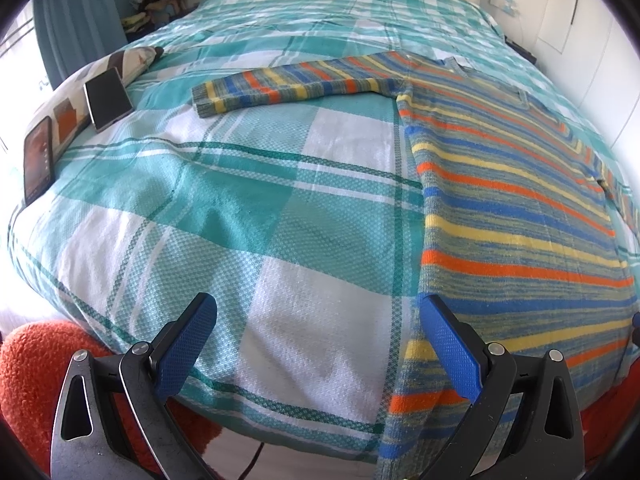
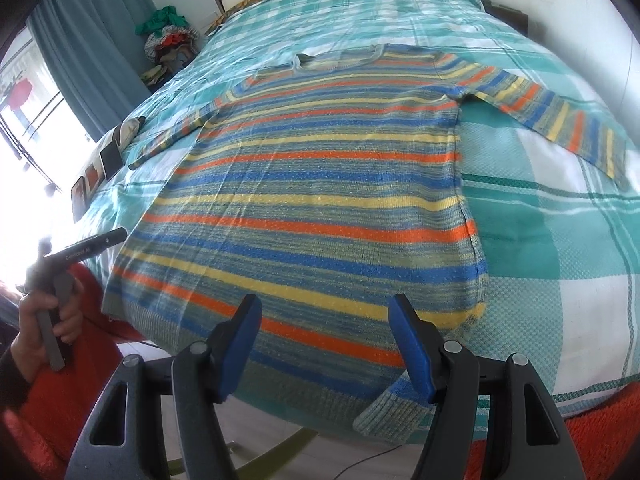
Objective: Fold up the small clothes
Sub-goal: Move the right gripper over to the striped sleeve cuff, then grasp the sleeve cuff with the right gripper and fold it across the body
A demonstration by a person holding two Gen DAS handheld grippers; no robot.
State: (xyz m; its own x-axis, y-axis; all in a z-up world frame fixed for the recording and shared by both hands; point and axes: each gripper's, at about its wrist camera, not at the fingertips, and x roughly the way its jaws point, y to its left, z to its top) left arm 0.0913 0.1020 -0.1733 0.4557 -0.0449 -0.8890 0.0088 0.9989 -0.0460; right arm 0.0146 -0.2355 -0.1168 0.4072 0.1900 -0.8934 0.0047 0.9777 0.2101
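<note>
A striped knit sweater (image 2: 320,184) in blue, yellow, orange and grey-green lies flat on the bed, neck toward the headboard, both sleeves spread sideways. Its hem hangs over the bed's near edge. In the left wrist view the sweater (image 1: 516,208) fills the right side, one sleeve (image 1: 288,84) stretching left. My left gripper (image 1: 318,308) is open above the bedspread just left of the sweater's lower corner, gripping nothing. My right gripper (image 2: 324,308) is open over the middle of the hem, nothing between its blue pads. The left tool (image 2: 60,276) shows at far left, held by a hand.
The bed carries a teal and white checked bedspread (image 1: 240,208). Two phones (image 1: 108,98) (image 1: 38,160) lean on a patterned pillow at its left edge. An orange fluffy fabric (image 1: 36,360) lies below the bed edge. A curtain and a pile of clothes (image 2: 168,36) stand at the back left.
</note>
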